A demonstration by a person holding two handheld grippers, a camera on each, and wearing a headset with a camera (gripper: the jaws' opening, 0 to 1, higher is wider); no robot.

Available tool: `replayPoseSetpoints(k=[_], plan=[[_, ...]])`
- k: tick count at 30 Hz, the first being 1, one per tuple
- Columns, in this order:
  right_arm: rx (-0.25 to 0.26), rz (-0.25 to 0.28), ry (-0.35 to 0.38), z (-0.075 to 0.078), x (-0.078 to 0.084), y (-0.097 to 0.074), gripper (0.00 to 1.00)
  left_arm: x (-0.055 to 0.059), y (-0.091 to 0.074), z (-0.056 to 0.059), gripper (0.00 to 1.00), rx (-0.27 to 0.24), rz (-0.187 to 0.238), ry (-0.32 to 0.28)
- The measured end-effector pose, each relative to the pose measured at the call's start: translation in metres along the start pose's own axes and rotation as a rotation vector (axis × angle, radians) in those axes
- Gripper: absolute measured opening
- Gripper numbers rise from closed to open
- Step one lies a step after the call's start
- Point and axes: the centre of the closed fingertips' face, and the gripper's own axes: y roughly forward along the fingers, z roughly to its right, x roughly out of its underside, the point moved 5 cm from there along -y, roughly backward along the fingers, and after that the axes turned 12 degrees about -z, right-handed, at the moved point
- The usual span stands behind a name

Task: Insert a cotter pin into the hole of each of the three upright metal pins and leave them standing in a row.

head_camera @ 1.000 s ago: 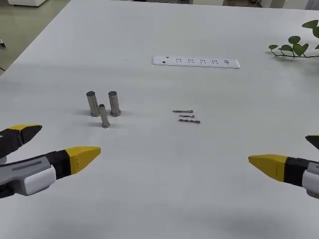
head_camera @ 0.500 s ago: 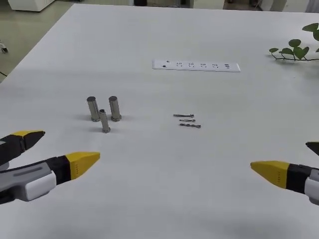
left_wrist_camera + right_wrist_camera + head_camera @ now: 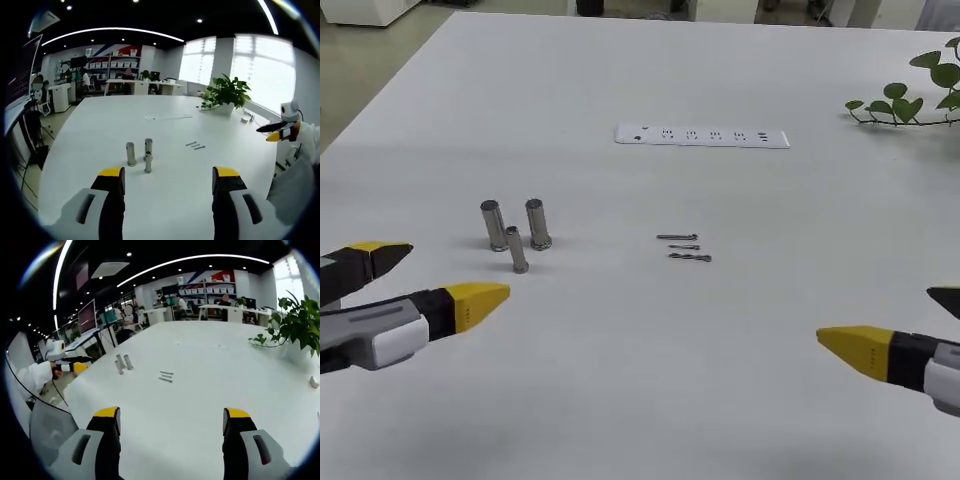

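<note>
Cotter pins [image 3: 684, 247] haven't been touched yet, as far as I can see. Over the last second everything in the head view slides a bit, but the power strip [image 3: 701, 136] and the plant [image 3: 910, 95] slide with it. So that's just the person's head moving, not the parts. Both grippers stay low on their own sides with nothing in them. I'd say the job hasn't really begun: no cotter is in any hole.

Count time:
- 3 metal pins [image 3: 512, 232], all upright. They sit just ahead of the left gripper [image 3: 459, 271], a little toward its right. They're bunched in a triangle, two behind and one in front, so not a row yet.
- 3 cotter pins lying flat side by side, out ahead of the right gripper [image 3: 874, 315] and off to its left, well apart from the metal pins.
- 2 grippers, both with jaws spread wide and empty.
- 1 power strip, far beyond both grippers on the table [image 3: 620, 380].
- 1 plant, far out past the right gripper.

My guess is that one gripper steadies a metal pin while the other fetches a cotter.
</note>
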Motion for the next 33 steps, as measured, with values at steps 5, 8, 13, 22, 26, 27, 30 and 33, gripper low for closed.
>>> replayPoseSetpoints(k=[5,8,13,22,26,27,30,33], plan=[[0.010,0.000,0.002,0.002,0.001,-0.003,0.82,-0.007,0.005,-0.004,0.63,-0.001,0.014,0.011],[0.013,-0.001,0.003,0.002,0.001,-0.004,0.82,-0.011,0.010,-0.006,0.61,0.003,0.014,0.019],[0.017,-0.001,0.006,0.003,0.001,-0.004,0.82,-0.016,0.021,-0.011,0.57,-0.001,0.012,0.036],[0.028,0.004,0.016,0.007,0.001,-0.007,0.82,-0.024,0.039,-0.025,0.48,-0.011,0.010,0.036],[0.031,0.003,0.027,0.008,0.002,-0.008,0.82,-0.024,0.046,-0.029,0.45,-0.016,0.003,0.038],[0.033,0.004,0.030,0.009,0.003,-0.008,0.82,-0.024,0.049,-0.030,0.44,-0.014,0.000,0.037],[0.036,-0.003,0.036,0.010,0.004,-0.008,0.82,-0.022,0.056,-0.033,0.40,-0.021,-0.016,0.052],[0.040,-0.009,0.035,0.011,0.006,-0.008,0.82,-0.022,0.063,-0.034,0.38,-0.012,-0.024,0.048]])
